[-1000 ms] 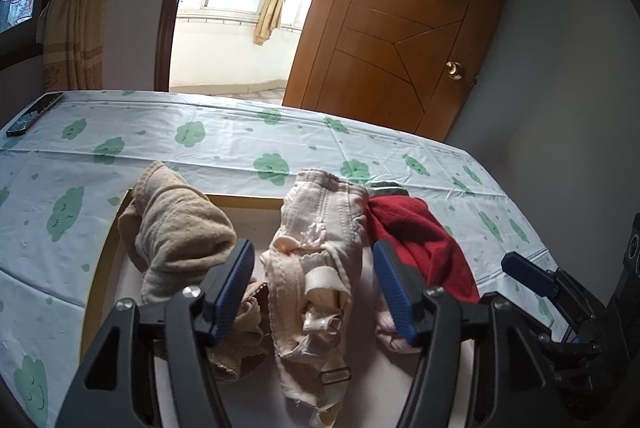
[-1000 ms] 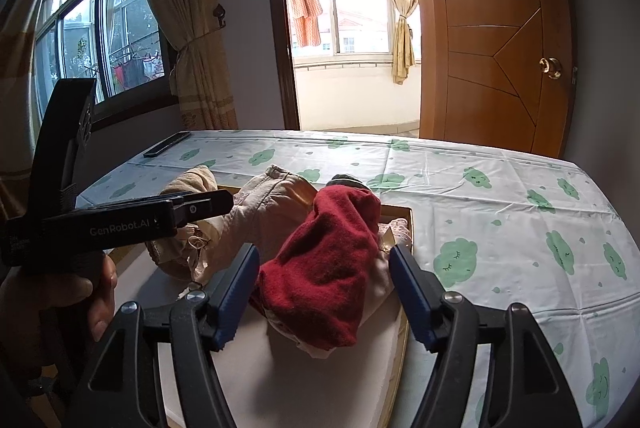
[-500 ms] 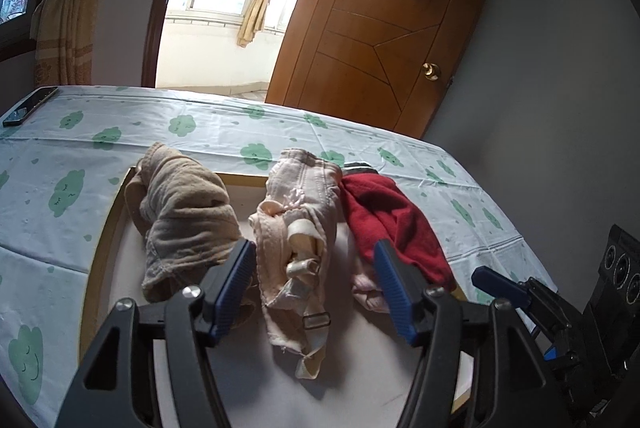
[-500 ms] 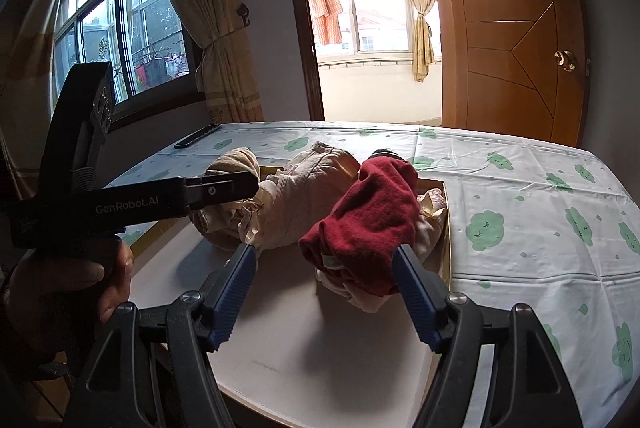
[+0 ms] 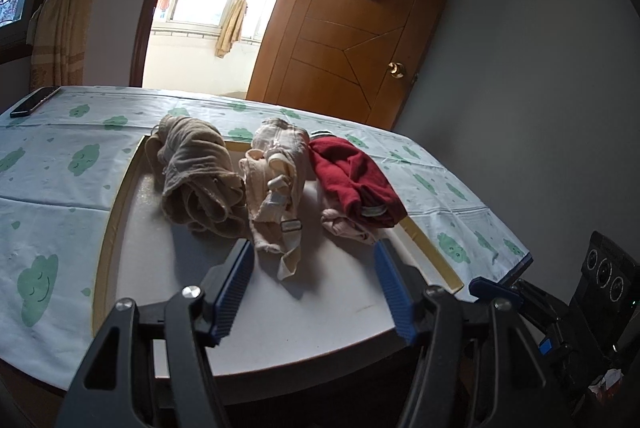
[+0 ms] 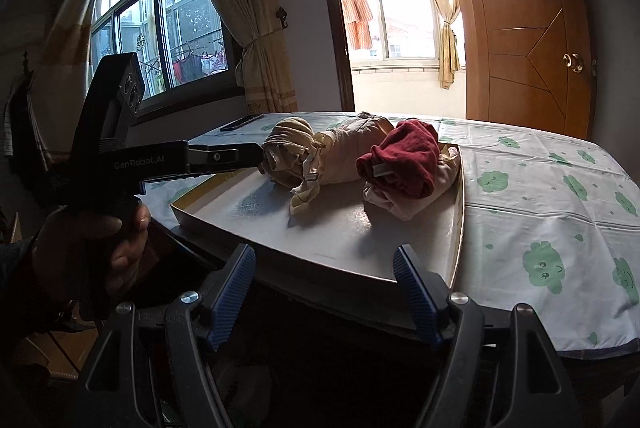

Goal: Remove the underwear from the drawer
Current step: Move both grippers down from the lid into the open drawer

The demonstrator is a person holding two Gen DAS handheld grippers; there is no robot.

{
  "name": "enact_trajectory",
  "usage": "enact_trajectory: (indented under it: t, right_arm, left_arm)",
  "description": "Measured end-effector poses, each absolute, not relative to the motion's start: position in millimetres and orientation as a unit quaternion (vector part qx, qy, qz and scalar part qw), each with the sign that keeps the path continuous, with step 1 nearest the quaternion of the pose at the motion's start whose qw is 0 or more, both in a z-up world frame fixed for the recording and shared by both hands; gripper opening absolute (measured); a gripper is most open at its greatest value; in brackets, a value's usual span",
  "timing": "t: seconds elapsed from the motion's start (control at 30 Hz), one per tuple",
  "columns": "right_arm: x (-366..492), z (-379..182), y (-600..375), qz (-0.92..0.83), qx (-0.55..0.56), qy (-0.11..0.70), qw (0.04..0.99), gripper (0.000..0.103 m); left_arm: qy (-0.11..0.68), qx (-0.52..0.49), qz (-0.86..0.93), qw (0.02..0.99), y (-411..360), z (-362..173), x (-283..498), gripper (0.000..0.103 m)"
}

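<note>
A shallow white drawer (image 5: pixel 132 228) (image 6: pixel 400 244) with a yellow rim lies on the table. At its far end sit three bundles of underwear: a tan one (image 5: pixel 196 172) (image 6: pixel 286 142), a cream one with straps (image 5: pixel 276 180) (image 6: pixel 344 156), and a red one (image 5: pixel 354 176) (image 6: pixel 406 156) on top of a pale pink piece (image 5: pixel 344 228) (image 6: pixel 404 200). My left gripper (image 5: pixel 314 292) stands open over the drawer's near end, nothing between its blue pads. My right gripper (image 6: pixel 324 296) is open too, before the drawer's near edge, apart from the clothes.
The table wears a white cloth with green clouds (image 5: pixel 52 164) (image 6: pixel 540 212). A dark phone (image 5: pixel 36 100) (image 6: pixel 240 122) lies at its far left corner. Behind stand a brown door (image 5: pixel 352 40), curtains and windows. A hand (image 6: pixel 96 244) holds the left gripper's handle.
Both grippers have pulled back from the clothes towards the drawer's near end. The bundles now lie farther off and clear of the pads. Nothing was taken hold of.
</note>
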State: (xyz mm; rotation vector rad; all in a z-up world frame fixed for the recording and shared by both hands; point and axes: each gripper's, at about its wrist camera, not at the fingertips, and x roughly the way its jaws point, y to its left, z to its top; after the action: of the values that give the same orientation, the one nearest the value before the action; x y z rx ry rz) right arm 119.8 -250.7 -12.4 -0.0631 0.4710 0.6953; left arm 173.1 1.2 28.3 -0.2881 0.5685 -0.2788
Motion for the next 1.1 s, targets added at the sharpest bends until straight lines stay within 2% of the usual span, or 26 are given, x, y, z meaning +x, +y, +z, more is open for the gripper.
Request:
enact_trajectory:
  t: [0.37, 0.5, 0.9, 1.1]
  right_arm:
    - [60, -39, -258, 0.353, -0.029, 0.224, 0.908, 0.075]
    - [50, -49, -257, 0.362, -0.024, 0.238, 0.901, 0.075]
    - [24, -72, -263, 0.363, -0.048, 0.263, 0.893, 0.076]
    - [21, -85, -267, 0.355, -0.055, 0.276, 0.892, 0.076]
  left_arm:
    - [0.308, -0.083, -0.149, 0.936, 8, 3, 100, 0.063]
    - [0.332, -0.066, -0.134, 0.932, 29, -10, 83, 0.068]
    - [0.485, -0.006, -0.084, 0.871, 63, -87, 81, 0.068]
    - [0.529, 0.007, -0.089, 0.844, 63, -108, 86, 0.068]
